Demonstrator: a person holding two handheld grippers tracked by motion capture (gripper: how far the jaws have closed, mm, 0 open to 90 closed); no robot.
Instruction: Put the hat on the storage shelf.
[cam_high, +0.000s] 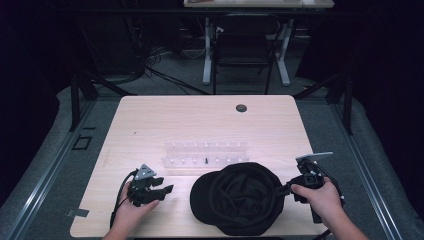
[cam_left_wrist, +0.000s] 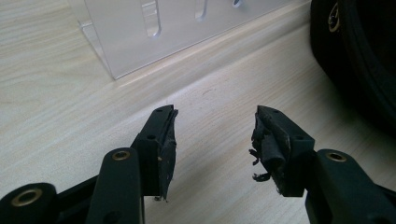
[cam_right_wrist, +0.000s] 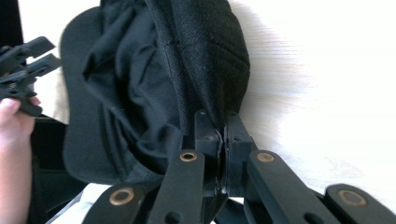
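Black jaws of the right gripper (cam_right_wrist: 223, 128) pinch the edge of a black cap (cam_high: 240, 197) lying upside down at the desk's (cam_high: 200, 115) near edge. The left gripper (cam_left_wrist: 212, 140), jaws spread, hovers beside a clear rack (cam_high: 205, 155).

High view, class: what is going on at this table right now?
A person holds a gripper in each hand at a wooden table. The right gripper is shut on the rim of a black cap lying upside down. The left gripper is open beside it, holding nothing. A clear plastic rack sits behind the cap.
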